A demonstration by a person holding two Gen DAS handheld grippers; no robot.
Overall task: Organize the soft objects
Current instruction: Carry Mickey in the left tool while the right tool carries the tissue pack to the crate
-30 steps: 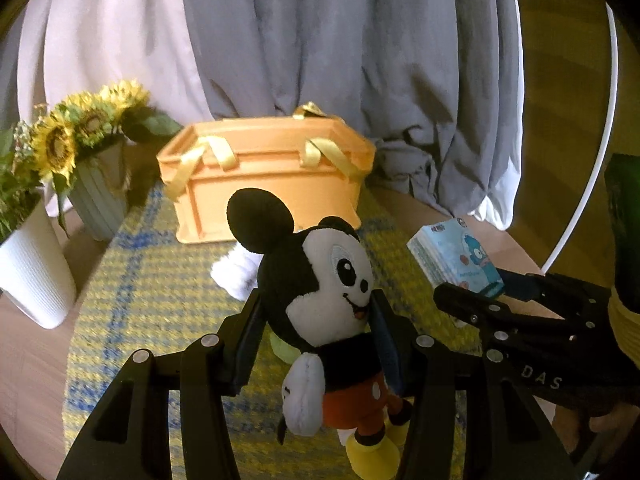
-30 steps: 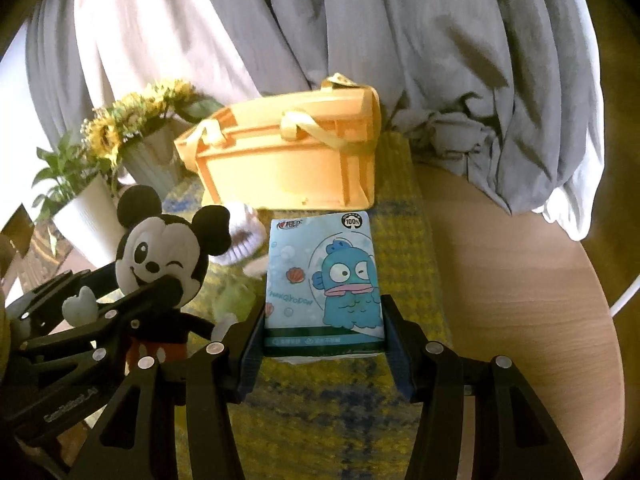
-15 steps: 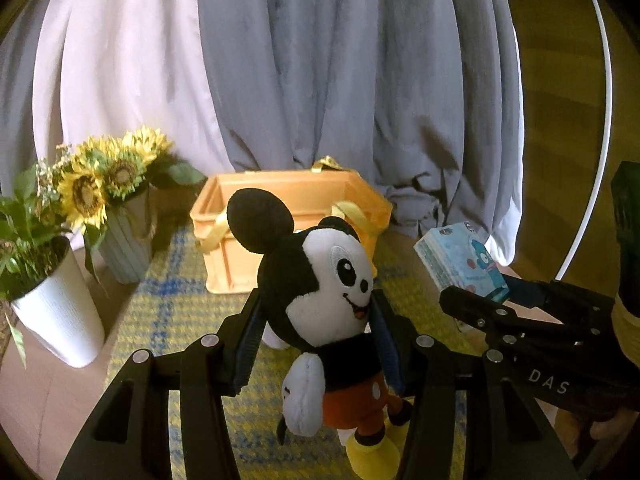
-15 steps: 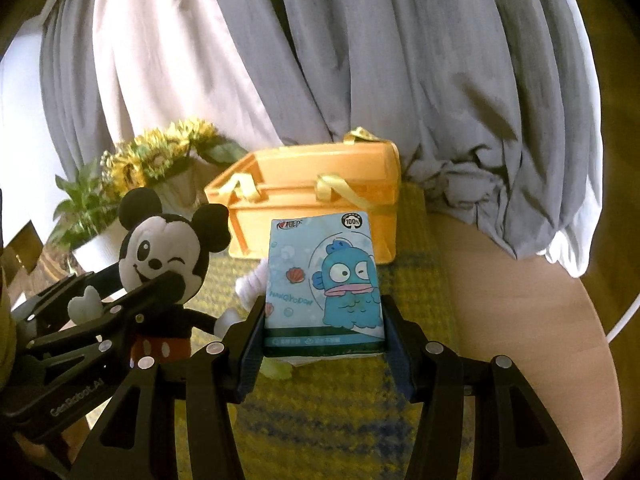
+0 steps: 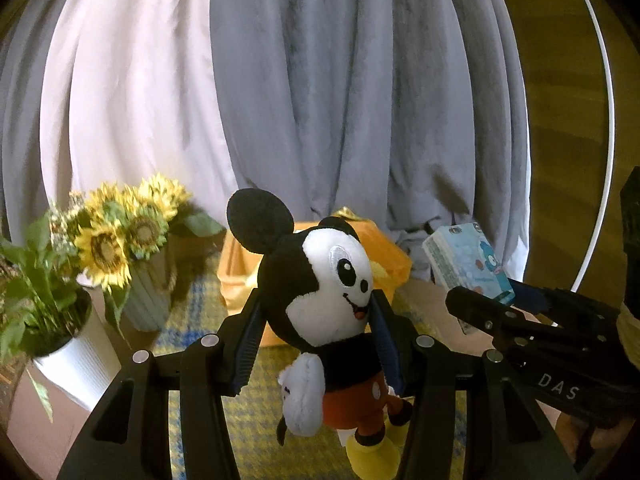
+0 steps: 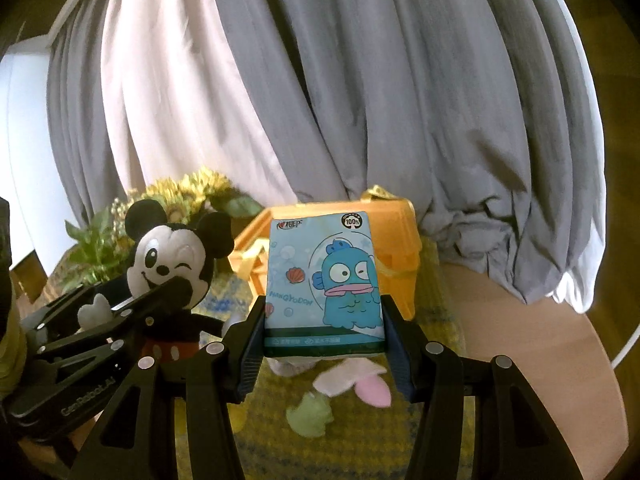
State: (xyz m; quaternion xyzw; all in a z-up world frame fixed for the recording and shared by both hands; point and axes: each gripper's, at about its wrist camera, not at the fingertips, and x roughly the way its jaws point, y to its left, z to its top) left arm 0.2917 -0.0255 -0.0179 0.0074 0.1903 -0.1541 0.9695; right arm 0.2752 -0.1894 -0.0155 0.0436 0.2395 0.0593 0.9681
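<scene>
Grey and white curtains are hanging behind a round wooden table [image 6: 532,344] that is carrying a yellow checked cloth [image 6: 436,312], with sunflowers [image 5: 120,236] standing at its far left. The left gripper [image 5: 316,332] is clamping a mouse plush toy [image 5: 324,300] by the head, pads pressing in at both sides, so the body is dangling free below. The right gripper [image 6: 324,332] is pinching a blue tissue pack [image 6: 324,280] across its width near the lower edge, keeping it upright with the printed face to the camera. Both loads are hanging clear above the cloth, probably so they can pass over the rim of the orange basket [image 6: 400,248] sitting beyond them, which looks like the place they are headed. The right wrist view is showing what the left is missing: a white and pink soft thing [image 6: 352,380] and a pale green one [image 6: 310,414] lying on the cloth below the pack, apparently waiting their turn. The left wrist view is adding a white plant pot [image 5: 76,364] beside the sunflowers.
</scene>
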